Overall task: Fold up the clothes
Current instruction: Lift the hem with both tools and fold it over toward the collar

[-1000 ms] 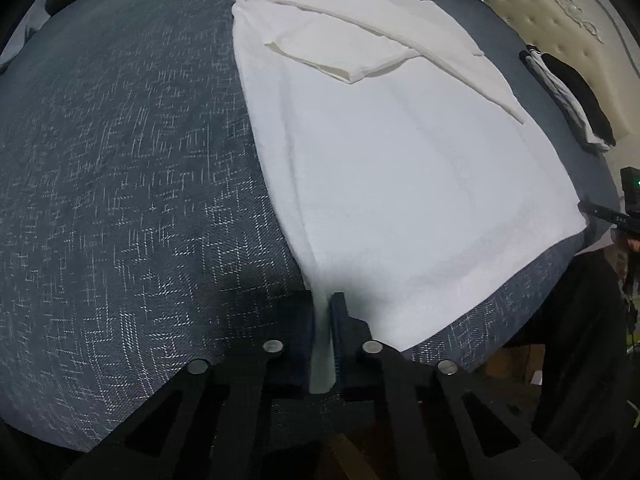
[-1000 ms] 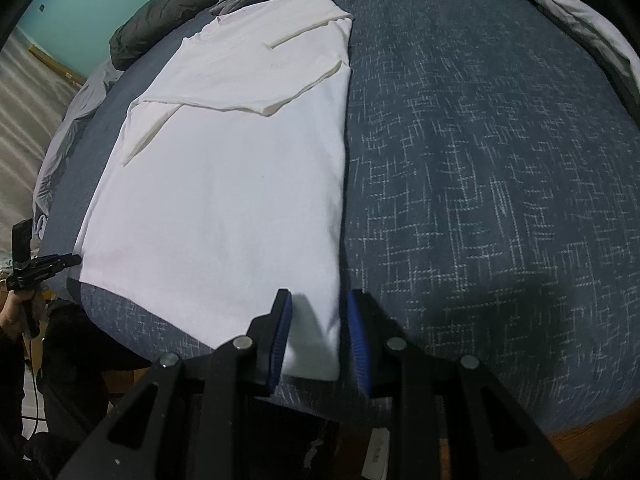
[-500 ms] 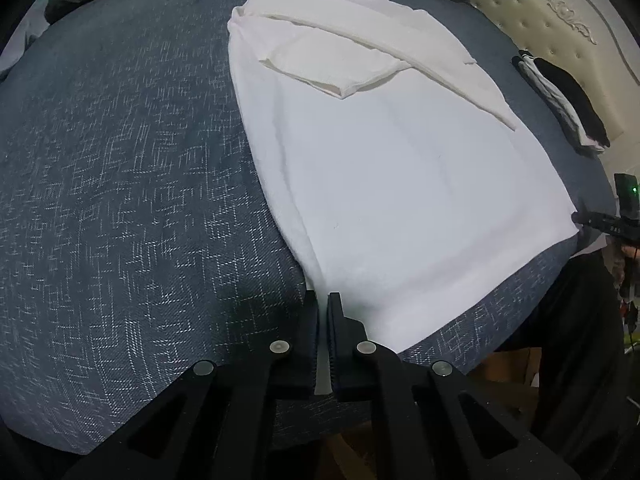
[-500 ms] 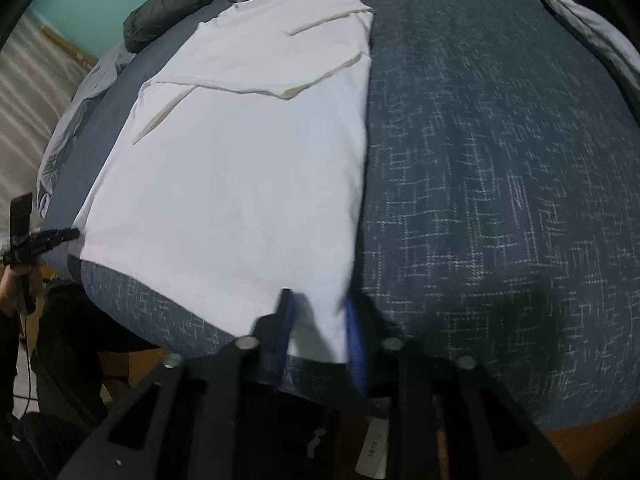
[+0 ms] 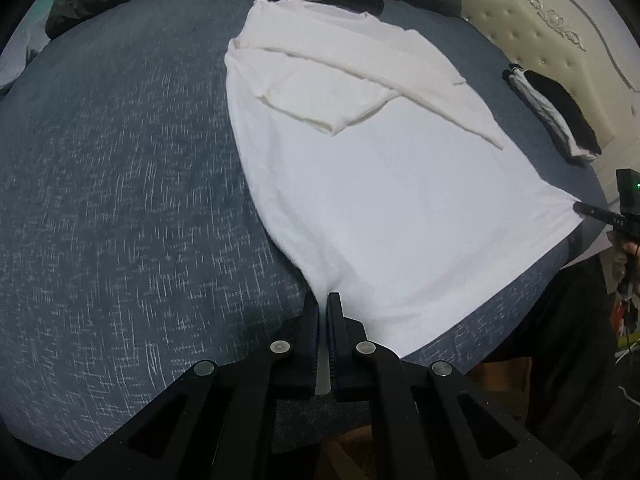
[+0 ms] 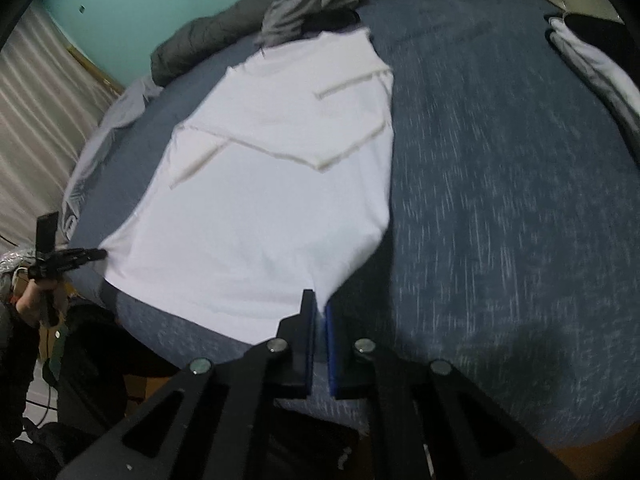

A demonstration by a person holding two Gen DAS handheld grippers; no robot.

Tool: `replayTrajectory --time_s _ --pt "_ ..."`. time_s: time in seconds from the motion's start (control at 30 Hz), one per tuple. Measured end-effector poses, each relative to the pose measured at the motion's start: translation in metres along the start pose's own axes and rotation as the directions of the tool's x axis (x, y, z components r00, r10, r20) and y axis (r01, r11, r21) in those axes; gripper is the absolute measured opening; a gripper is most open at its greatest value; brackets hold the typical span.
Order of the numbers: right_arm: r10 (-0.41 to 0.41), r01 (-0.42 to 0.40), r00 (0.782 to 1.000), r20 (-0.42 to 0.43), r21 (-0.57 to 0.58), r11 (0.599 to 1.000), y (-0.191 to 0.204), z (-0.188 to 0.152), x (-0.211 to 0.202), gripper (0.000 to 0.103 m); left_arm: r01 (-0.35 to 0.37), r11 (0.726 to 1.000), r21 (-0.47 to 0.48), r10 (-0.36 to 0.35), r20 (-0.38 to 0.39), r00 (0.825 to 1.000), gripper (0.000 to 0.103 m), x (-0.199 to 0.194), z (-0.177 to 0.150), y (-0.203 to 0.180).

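A dark blue bed cover [image 5: 120, 184] fills the room below a teal wall [image 6: 160, 0] (a cream tufted headboard [image 5: 540, 40] stands at one side). The white shirt [image 5: 380, 200] lies flat, sleeves folded in. The left gripper [image 5: 324, 304] and right gripper [image 6: 320, 304] each pinch a hem corner.

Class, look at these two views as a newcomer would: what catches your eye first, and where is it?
A white shirt, sleeves folded in, lies spread on a dark blue bed. The left gripper and right gripper each pinch a near hem corner. Folded black and white clothes sit by the cream headboard.
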State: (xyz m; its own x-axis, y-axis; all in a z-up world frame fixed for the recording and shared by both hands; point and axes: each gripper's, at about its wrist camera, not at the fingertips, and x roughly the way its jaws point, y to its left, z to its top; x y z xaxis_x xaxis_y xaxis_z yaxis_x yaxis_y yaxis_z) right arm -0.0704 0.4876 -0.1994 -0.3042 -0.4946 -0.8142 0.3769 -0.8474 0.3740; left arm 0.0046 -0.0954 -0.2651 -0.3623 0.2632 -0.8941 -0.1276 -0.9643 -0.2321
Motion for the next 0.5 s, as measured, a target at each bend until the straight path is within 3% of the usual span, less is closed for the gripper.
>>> replayTrajectory --time_s 0.33,0.5 --pt "0.047 -0.047 0.996 0.078 -0.002 0.999 0.004 0.069 -0.016 0.004 0.043 0.999 -0.027 -0.041 0.062 0.997 0.003 -0.032 0.061 -0.007" --pt "0.039 -0.038 0.994 0.100 -0.012 0.999 0.002 0.118 -0.013 0.004 0.044 0.998 -0.037 -0.041 0.093 0.995 0.003 -0.034 0.115 0.005"
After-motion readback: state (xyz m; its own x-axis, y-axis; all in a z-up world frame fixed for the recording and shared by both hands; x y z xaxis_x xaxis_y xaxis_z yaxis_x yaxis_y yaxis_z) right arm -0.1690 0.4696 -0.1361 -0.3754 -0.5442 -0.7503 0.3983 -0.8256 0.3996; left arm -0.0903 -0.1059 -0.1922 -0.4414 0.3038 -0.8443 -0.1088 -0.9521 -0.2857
